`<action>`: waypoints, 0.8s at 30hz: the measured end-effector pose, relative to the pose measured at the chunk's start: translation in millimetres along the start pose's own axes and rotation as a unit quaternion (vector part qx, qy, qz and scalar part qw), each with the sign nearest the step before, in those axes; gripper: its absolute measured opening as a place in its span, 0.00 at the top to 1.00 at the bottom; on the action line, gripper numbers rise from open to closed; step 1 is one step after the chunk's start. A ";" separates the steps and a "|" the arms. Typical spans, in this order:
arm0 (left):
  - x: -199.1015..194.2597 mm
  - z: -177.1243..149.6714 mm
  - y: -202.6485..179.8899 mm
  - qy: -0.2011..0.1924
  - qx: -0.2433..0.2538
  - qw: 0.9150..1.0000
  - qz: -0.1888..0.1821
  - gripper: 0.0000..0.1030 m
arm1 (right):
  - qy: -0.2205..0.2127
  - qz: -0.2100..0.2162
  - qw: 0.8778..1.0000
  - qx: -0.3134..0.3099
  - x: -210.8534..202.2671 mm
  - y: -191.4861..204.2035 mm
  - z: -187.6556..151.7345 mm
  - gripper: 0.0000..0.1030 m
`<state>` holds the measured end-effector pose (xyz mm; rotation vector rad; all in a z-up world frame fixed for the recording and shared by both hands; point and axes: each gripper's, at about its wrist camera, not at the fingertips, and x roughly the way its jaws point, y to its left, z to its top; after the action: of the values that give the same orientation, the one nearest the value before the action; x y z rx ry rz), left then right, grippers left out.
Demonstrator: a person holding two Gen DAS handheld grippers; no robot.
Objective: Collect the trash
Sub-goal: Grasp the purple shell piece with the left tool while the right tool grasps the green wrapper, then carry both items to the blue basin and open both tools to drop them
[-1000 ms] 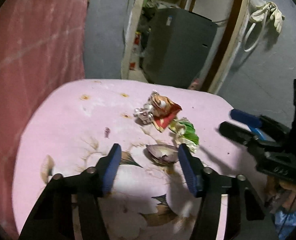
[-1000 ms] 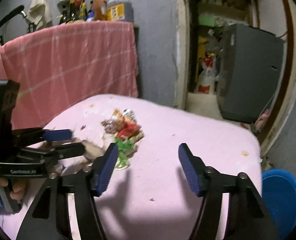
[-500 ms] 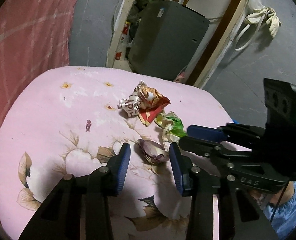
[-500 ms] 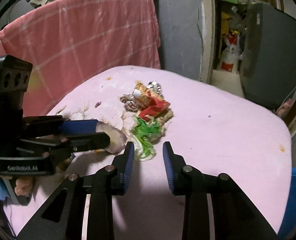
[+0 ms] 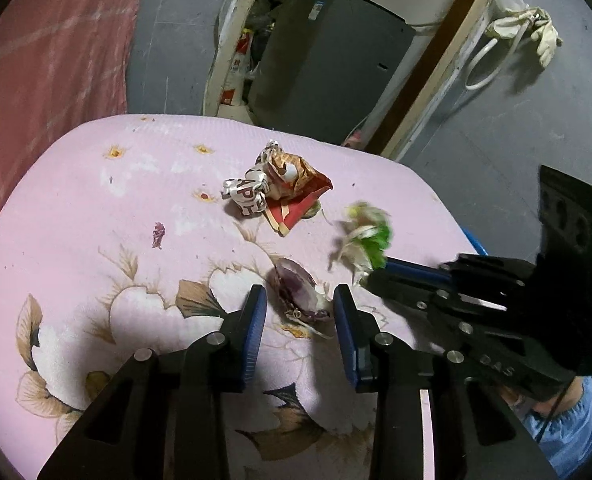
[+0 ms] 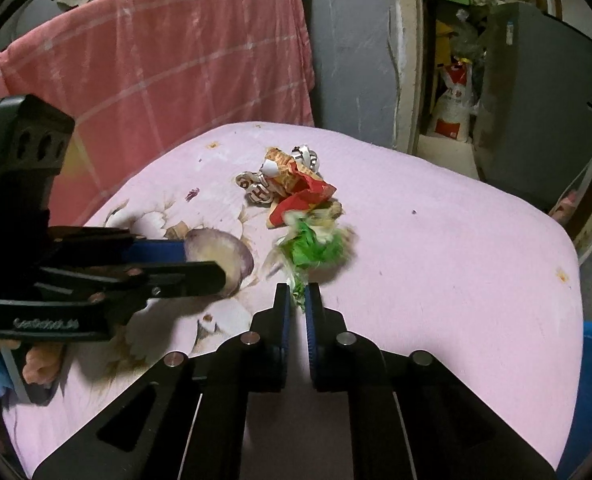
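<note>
my right gripper (image 6: pixel 296 300) is pinched on a corner of the green wrapper (image 6: pixel 315 246); so thin a hold could slip. my left gripper (image 5: pixel 299 308) is closing around the onion skin (image 5: pixel 296 292), pads not touching. orange wrapper (image 5: pixel 292 188) lies at 12 o'clock. green wrapper blurred.

Soft matt pink cloth cover (image 5: pixel 76 208) with a printed flower pattern, faintly ribbed and stained, across the middle of both views. Crinkled glossy foil wrapper (image 5: pixel 292 188) in red and orange, centre; thin crumpled green plastic scrap (image 6: pixel 315 250) just below it. Dry, papery purple onion skin (image 5: pixel 296 292), lower centre. Matt black plastic gripper bodies, ridged blue rubbery pads (image 5: pixel 256 332), shiny metal screws. Coarse woven pink towel (image 6: pixel 176 60), upper left.
</note>
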<state>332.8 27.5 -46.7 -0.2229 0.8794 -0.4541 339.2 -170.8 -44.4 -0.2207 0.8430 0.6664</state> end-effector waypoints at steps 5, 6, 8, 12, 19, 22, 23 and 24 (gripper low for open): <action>2.6 -0.6 -3.7 -0.001 0.001 1.000 0.004 0.79 | -0.028 -0.017 0.999 0.008 -16.5 2.0 -11.7 0.95; 2.9 -2.3 -5.7 -0.002 0.001 1.000 0.006 0.79 | -0.033 -0.019 0.999 0.011 -19.1 1.5 -14.0 0.95; 3.1 -3.3 -7.8 -0.005 0.004 1.000 0.009 0.79 | -0.047 -0.017 0.999 0.022 -26.7 -1.2 -20.7 0.95; 2.5 -6.9 -10.1 -0.011 0.003 1.000 0.011 0.79 | -0.074 -0.011 0.996 0.039 -41.2 -4.9 -30.1 0.95; 1.2 -10.8 -9.3 -0.018 -0.003 1.000 0.015 0.80 | -0.084 -0.020 0.995 0.052 -41.7 -9.6 -29.5 0.71; -0.2 -11.7 -4.8 -0.023 -0.014 1.000 0.015 0.80 | -0.081 -0.023 0.995 0.048 -40.4 -10.8 -24.9 0.69; -0.5 -12.0 -3.7 -0.025 -0.017 0.999 0.016 0.80 | -0.077 -0.026 0.996 0.046 -38.9 -12.7 -20.7 0.68; -1.1 -11.8 -3.2 -0.026 -0.020 0.999 0.016 0.80 | -0.075 -0.030 0.996 0.044 -36.6 -13.4 -17.3 0.68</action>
<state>322.0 25.2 -52.1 -0.2558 0.8404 -0.4003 319.4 -205.4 -29.2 -0.1136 0.7184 0.5812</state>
